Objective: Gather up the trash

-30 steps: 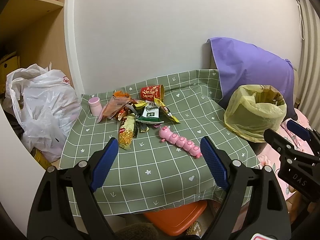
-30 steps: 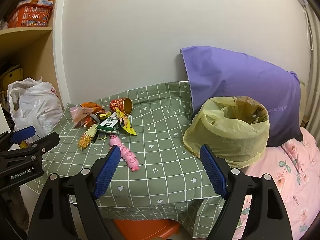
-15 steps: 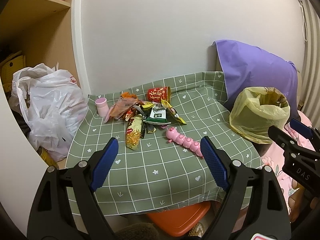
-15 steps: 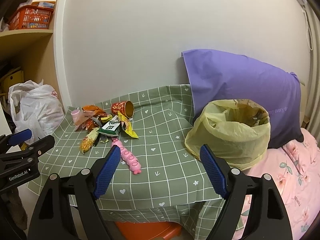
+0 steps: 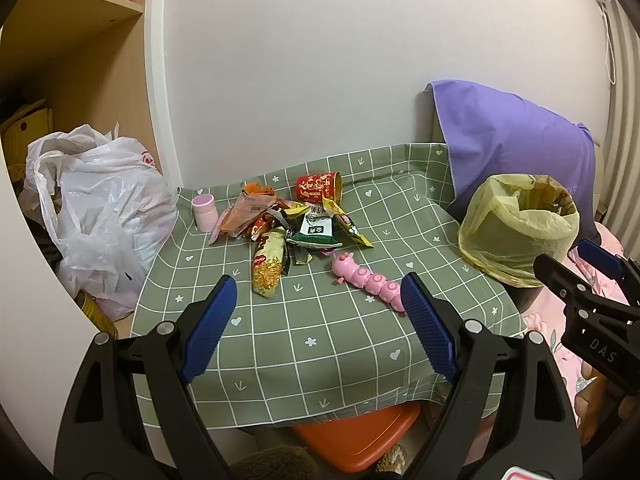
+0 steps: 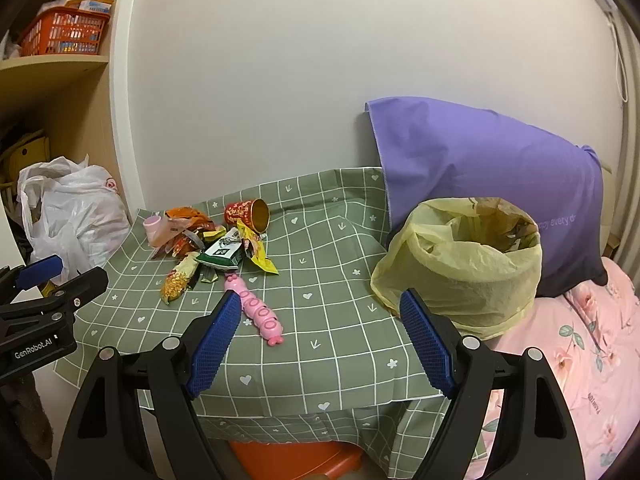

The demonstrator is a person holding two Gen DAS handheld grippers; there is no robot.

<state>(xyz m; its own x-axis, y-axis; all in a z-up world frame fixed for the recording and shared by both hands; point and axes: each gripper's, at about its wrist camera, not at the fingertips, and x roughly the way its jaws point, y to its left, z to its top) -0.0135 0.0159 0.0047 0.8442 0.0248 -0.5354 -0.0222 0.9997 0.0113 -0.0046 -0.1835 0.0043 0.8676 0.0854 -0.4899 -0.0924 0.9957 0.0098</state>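
White crumpled plastic bag [image 5: 100,216], far left. Left claw [image 5: 316,312]: wide, empty. Pile of crumpled snack wrappers [image 5: 288,232], tabletop's far left; pink segmented caterpillar toy [image 5: 368,280] beside. Right claw [image 6: 320,320]: wide, empty. Yellow-bag-lined trash bin [image 6: 460,264], right of the green checked cloth tabletop [image 6: 328,280].

The left gripper [image 5: 316,316] is held level with its jaws spread wide — nothing lies between the blue pads [image 5: 208,330], and both fingertips hang free in the air. The right gripper [image 6: 320,328] is posed the same way, jaws wide apart and empty. Each shows at the edge of the other's view — the right off the left's right jaw, the left off the right's left jaw.
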